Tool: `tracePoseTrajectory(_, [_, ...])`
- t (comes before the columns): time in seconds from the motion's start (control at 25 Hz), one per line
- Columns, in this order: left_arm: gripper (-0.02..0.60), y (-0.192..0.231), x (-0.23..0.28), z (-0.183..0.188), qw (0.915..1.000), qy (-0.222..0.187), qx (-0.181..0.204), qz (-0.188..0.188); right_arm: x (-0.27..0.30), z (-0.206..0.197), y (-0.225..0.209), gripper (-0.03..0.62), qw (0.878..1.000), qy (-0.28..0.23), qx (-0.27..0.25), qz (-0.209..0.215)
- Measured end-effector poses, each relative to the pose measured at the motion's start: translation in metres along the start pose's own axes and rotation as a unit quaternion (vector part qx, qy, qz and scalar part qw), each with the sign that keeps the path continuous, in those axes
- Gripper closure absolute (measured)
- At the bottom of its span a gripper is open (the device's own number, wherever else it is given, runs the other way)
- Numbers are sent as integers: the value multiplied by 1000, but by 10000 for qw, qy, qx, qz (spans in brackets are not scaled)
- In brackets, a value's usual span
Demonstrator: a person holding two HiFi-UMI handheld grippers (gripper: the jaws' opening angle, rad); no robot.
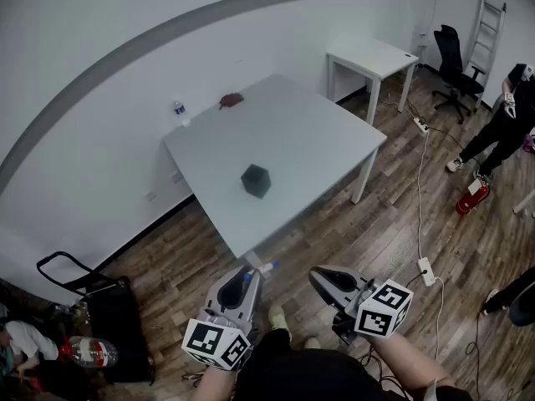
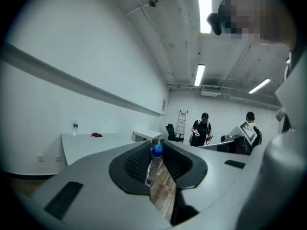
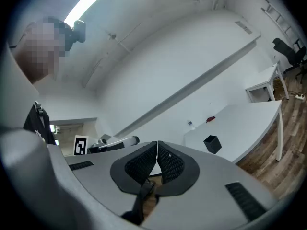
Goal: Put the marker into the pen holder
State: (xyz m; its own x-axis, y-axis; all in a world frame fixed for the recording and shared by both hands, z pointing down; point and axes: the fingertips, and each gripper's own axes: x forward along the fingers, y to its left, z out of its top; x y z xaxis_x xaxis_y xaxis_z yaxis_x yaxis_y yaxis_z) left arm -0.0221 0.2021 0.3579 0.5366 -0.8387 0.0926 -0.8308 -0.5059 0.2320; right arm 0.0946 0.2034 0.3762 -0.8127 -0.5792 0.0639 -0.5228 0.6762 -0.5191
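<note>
Two pairs of tongs show at the bottom of the head view, both held in the air above the wooden floor (image 1: 393, 224) and well short of the bench (image 1: 309, 132). The left tongs (image 1: 252, 271) pinch the marker (image 2: 153, 166). In the left gripper view its white barrel stands nearly upright between the ribbed black pads (image 2: 136, 163), with the blue cap at the top, level with the pads' tips. In the head view one end of the marker pokes out past the tips, toward the bench's near corner. The right tongs (image 3: 157, 153) are pressed together with nothing between them, the two pads meeting along a thin seam. The pen holder (image 1: 256, 180), a small black box, stands alone near the middle of the frame on the near half of the white bench, well apart from both tongs. At the bench's far left corner a water bottle (image 1: 180, 112) stands by the wall, and a small dark red thing (image 1: 231, 100) lies near it to the right. A smaller bench (image 1: 372, 57), also white, stands at the upper right, with a black office chair (image 1: 456, 69) and a ladder (image 1: 489, 25) beyond it. A person (image 1: 506, 119) in black stands at the right edge, and a red fire extinguisher (image 1: 470, 197) is on the floor nearby.
</note>
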Motion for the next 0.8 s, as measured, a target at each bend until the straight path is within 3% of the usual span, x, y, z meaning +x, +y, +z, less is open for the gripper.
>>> tracePoseTrajectory(0.28, [506,67,47,14,10000,-42,57,-27,64,17,-30,577,10000,-12,-42,-56])
tracePoseTrajectory(0.8, [506,193,161,30,9985,246,306,-370,186,64,-94,577,9981,-19,-47,-619])
